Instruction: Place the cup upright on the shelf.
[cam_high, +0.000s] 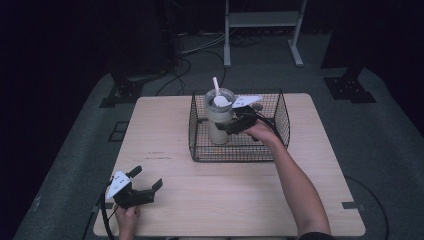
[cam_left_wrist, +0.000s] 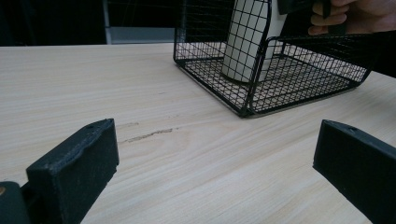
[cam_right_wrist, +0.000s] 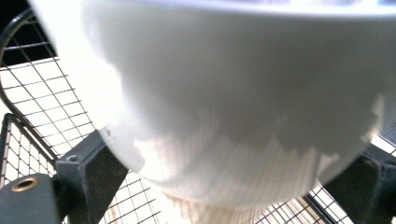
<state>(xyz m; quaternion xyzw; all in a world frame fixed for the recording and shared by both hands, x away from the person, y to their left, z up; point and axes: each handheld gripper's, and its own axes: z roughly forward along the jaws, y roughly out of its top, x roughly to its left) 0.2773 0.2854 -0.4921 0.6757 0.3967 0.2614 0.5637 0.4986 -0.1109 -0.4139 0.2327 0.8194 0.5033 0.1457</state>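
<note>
Nearest the person, at the bench's (cam_high: 200, 200) front-left corner: left gripper (cam_high: 145, 187) rests low on the wood, jaws spread wide, nothing btwn them. Its own view shows 2 black jaws far apart w/ bare bench between, pointing toward the basket (cam_left_wrist: 252, 100) further back and to the right.

Mid-bench, the right forearm runs from the front-right edge toward the back centre.

Further back, a black wire basket (cam_high: 197, 150) sits at the bench's back-centre, its far side near the back edge. Inside it stands a tall cream-white cup (cam_high: 219, 122), upright, long axis vertical, toward the basket's left half. A white spoon (cam_high: 219, 97) stands in the cup, handle leaning up toward the back.

Right gripper (cam_high: 229, 126) is inside the basket, reaching in from the cup's right side, level w/ the cup's middle. In the right gripper view the cup (cam_right_wrist: 243, 116) bulges right up to the lens, w/ 1 jaw at each flank. Jaws look closed onto the cup wall, partway open only by the cup's width; contact on the far side can't be fully confirmed.

Key relation: cup is directly in the right gripper's jaws, axis upright and crosswise to them. Right hand is the one on it, left is well apart. Likely next move = straight lift clear of the basket rim, keeping cup vertical so the spoon stays in.
</note>
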